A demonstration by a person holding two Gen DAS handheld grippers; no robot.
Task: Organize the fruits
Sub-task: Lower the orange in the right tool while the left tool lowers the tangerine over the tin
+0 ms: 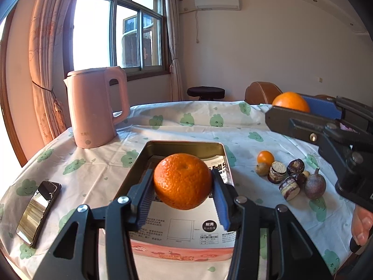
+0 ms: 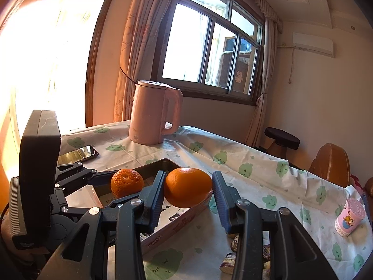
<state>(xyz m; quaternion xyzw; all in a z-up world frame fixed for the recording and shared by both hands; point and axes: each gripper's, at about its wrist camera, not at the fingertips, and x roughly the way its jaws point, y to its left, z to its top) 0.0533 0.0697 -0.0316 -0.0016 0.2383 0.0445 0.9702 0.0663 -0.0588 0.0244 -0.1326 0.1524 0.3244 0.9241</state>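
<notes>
My left gripper (image 1: 183,190) is shut on a bumpy orange (image 1: 182,180) and holds it above the rectangular metal tin (image 1: 130,170). That orange also shows in the right wrist view (image 2: 127,182). My right gripper (image 2: 188,191) is shut on a smooth orange (image 2: 188,187), held in the air over the tin's right edge (image 2: 186,217); this orange shows at the right of the left wrist view (image 1: 291,101). A small orange (image 1: 265,158), sugarcane pieces (image 1: 276,172) and dark fruits (image 1: 315,186) lie on the cloth right of the tin.
A pink kettle (image 1: 95,107) stands at the back left. A phone (image 1: 38,212) lies at the left near the table edge. A pink cup (image 2: 349,217) stands at the far right. A stool (image 1: 205,92) and a brown chair (image 1: 262,92) stand behind the table.
</notes>
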